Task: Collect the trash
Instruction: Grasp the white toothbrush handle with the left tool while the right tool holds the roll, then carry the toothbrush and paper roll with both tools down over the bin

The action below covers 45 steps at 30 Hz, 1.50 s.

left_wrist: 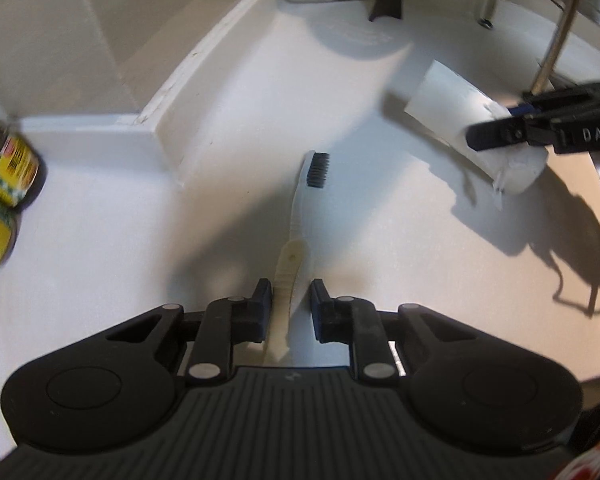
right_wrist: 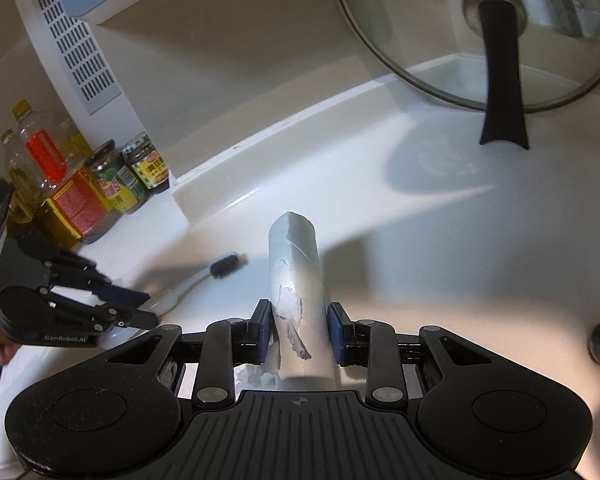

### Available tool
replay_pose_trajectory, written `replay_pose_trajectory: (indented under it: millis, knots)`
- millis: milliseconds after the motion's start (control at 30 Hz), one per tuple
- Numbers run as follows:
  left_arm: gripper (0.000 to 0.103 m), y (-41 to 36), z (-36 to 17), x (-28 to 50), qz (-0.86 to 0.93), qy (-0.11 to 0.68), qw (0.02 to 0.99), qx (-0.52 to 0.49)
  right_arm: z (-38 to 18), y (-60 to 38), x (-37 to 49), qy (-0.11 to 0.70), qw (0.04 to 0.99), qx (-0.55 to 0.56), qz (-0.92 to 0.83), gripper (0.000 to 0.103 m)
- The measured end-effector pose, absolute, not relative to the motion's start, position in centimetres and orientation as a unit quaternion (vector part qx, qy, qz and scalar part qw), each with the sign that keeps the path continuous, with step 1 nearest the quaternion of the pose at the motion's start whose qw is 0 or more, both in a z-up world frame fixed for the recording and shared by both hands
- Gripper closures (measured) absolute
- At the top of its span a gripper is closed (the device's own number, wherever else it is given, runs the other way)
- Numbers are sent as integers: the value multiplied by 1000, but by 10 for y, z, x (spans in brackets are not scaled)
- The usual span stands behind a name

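- On the white counter [left_wrist: 112, 240], a toothbrush [left_wrist: 300, 216] is laid with its long axis running from 6 to 12 o'clock in the left view, black bristles at the far end.
- Its handle is straddled by the left gripper [left_wrist: 290, 304], jaws narrowly parted and not touching it.
- A cardboard tube [right_wrist: 298, 292] is clamped in the right gripper [right_wrist: 299, 330], pointing toward 12 o'clock.
- "GenRobot.AI" is read on the left gripper, "DAS" on the right.
- Labelled jars [right_wrist: 146, 162] are seen at 10 o'clock; their writing is illegible.
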State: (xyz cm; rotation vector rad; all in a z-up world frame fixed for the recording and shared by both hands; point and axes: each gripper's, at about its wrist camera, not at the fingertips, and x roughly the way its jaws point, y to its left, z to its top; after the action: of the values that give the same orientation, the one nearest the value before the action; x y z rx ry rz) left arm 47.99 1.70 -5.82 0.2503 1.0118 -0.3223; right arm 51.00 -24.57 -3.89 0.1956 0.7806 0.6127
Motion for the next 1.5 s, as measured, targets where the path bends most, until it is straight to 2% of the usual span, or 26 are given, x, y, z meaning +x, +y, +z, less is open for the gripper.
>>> replay_pose_trajectory:
  millis: [267, 667, 1133, 1500]
  knots:
    - [85, 10, -57, 455, -111, 472, 874, 37, -41, -252, 497, 379, 873, 102, 289, 73]
    - [85, 6, -47, 410, -90, 447, 890, -31, -33, -255, 466, 370, 873, 105, 300, 73]
    - [85, 21, -37, 301, -150, 413, 897, -55, -12, -225, 324, 350, 901, 108, 234, 73]
    - [85, 42, -60, 213, -176, 433, 881, -71, -38, -191, 229, 388, 891, 97, 215, 73]
